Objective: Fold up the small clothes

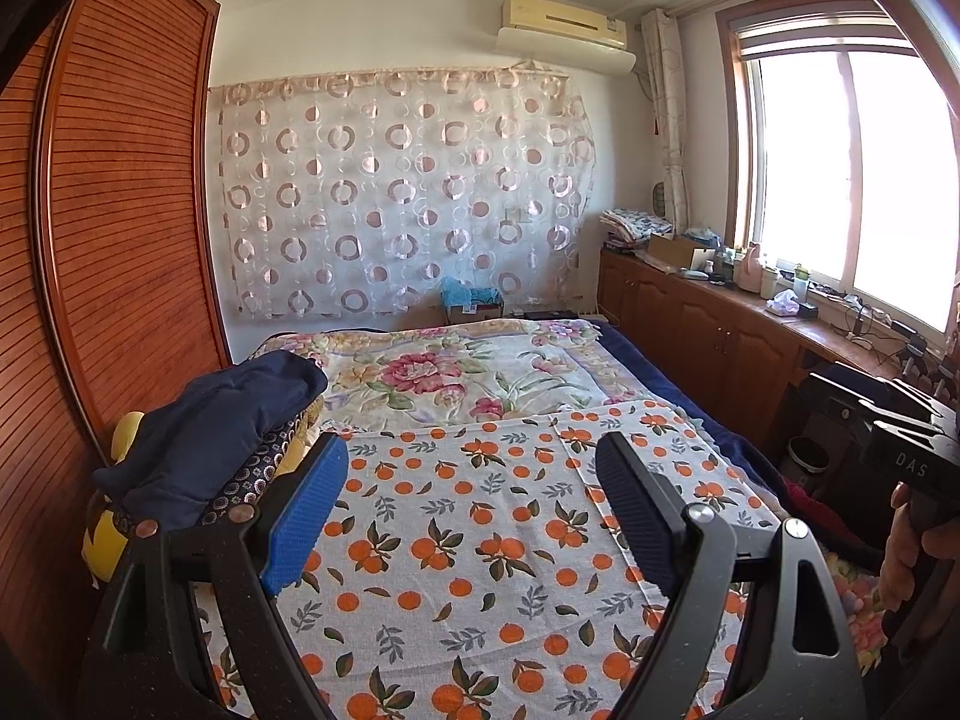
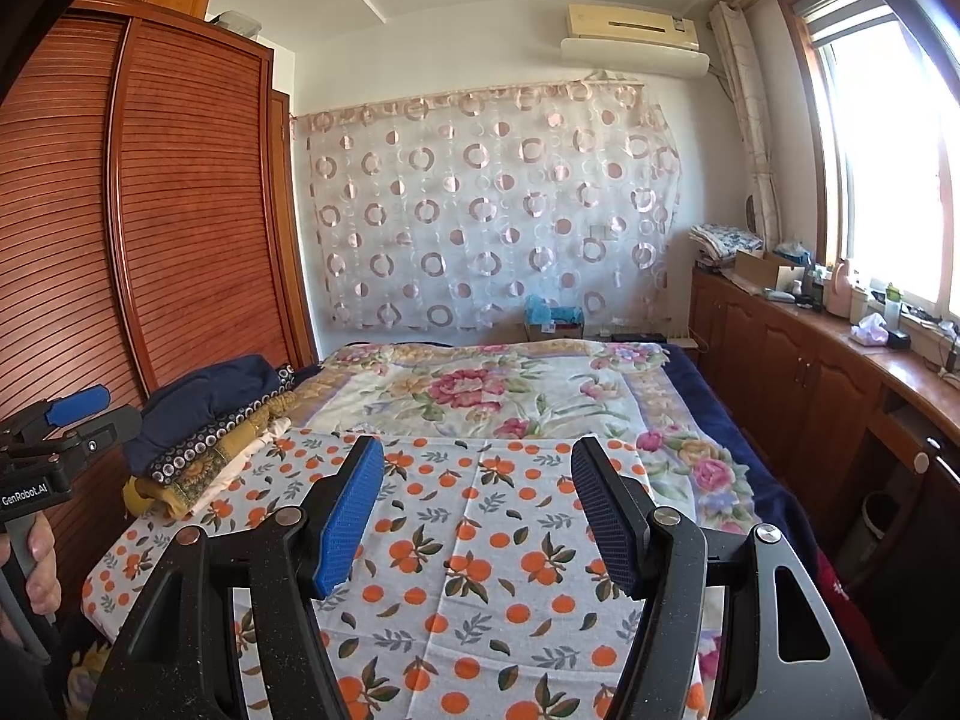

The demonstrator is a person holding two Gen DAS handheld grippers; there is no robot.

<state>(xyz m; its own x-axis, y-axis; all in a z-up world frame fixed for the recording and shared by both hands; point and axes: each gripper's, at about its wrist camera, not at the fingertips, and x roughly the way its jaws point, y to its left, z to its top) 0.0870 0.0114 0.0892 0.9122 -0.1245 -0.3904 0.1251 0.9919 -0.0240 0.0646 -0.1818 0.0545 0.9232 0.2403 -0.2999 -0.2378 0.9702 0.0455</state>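
Observation:
A stack of folded clothes, navy piece on top [image 1: 210,432] [image 2: 204,405], lies at the bed's left edge by the wardrobe. A white cloth printed with oranges [image 1: 480,516] [image 2: 480,528] is spread flat over the near half of the bed. My left gripper [image 1: 474,510] is open and empty, held above the orange cloth just right of the stack. My right gripper [image 2: 477,516] is open and empty above the same cloth. The left gripper also shows at the left edge of the right wrist view [image 2: 60,420]; the right one at the right edge of the left wrist view [image 1: 900,438].
A floral blanket [image 1: 456,378] [image 2: 498,390] covers the far half of the bed. A slatted wooden wardrobe [image 1: 120,240] [image 2: 192,210] stands tight on the left. Low wooden cabinets [image 1: 708,324] [image 2: 798,354] with clutter run under the window on the right.

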